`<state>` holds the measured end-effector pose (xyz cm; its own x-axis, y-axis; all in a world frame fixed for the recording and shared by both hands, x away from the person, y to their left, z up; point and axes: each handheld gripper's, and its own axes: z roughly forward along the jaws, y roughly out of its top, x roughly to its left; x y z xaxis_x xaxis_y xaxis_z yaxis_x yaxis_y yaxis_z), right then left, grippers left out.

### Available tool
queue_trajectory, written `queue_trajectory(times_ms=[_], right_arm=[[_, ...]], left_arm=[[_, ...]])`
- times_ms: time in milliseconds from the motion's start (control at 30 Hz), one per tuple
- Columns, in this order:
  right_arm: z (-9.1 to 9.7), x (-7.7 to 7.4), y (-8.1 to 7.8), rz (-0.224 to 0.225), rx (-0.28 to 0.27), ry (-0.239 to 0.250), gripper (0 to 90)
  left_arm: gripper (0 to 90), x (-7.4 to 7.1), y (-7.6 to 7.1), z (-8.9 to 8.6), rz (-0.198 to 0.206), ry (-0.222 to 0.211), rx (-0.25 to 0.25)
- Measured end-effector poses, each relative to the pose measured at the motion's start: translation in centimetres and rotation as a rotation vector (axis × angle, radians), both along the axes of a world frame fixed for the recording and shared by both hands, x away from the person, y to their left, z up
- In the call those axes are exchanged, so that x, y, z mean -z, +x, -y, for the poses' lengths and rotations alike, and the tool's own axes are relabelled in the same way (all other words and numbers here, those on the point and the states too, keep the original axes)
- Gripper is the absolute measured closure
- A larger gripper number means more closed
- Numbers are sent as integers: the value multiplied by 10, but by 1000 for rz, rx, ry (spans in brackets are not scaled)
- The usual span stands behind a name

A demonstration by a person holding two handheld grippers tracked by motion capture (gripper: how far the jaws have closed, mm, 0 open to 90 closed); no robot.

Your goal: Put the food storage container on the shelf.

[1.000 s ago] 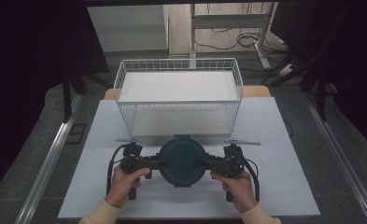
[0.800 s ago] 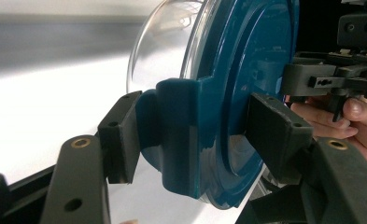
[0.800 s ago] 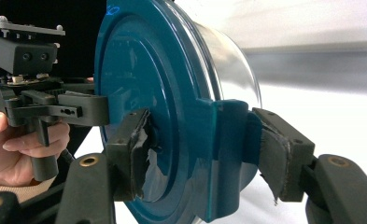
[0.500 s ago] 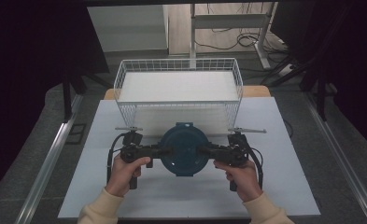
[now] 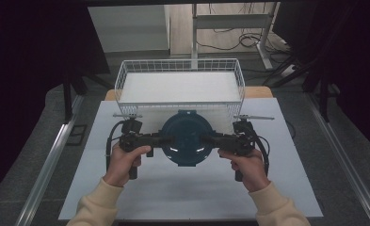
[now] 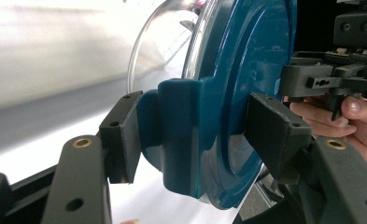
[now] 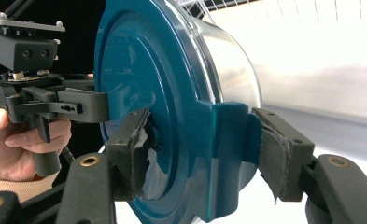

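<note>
- White tabletop (image 5: 126, 197) spans the high view, ringed by dark floor and metal rails; no brand, label or writing can be read on anything in the pictures.
- Wire basket (image 5: 180, 66), white and lined with a pale sheet, stands at the far edge of the table, just behind the lifted container.
- Teal-lidded container (image 5: 186, 137), round with a clear body, hangs above the table between the two grippers, its lid facing the camera overhead; its clip tabs sit at either side.
- Left gripper (image 5: 166, 140), held in the person's left hand (image 5: 124, 162), has its jaws clamped on the lid's left clip tab, pads (image 6: 125, 135) pressed on both faces.
- Right gripper (image 5: 210, 139), in the right hand (image 5: 245, 165), grips the opposite tab the same way; its pads (image 7: 277, 158) look worn and torn.
</note>
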<state>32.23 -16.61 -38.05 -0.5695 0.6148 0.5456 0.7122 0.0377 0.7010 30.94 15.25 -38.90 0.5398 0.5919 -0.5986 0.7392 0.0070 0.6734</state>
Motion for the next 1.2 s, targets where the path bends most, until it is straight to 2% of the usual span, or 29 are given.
queue_trajectory(times_ms=[33,133,167,233,333,467,633,733,1200], right_arm=[[0,-8,4,6,-1,2,397],[-1,-14,6,13,-3,2,397],[-2,-22,9,20,-5,0,398],[-2,-24,11,26,-8,-3,398],[-4,-37,18,34,-12,-1,398],[-5,-44,24,39,-17,-3,398],[-8,-61,37,56,-24,-6,398],[-9,-67,42,61,-26,-4,398],[-14,-90,60,93,-38,-8,398]], left_arm=[[391,-6,3,-1,7,-3,-2],[393,-13,5,-2,13,-8,-3],[393,-19,8,-3,21,-11,-5],[394,-22,9,-4,24,-16,-9],[395,-32,15,-5,31,-18,-14],[395,-40,20,-7,39,-19,-17],[394,-54,30,-8,56,-12,-16],[395,-63,36,-10,67,-9,-19],[393,-84,50,-14,83,-11,-33]])
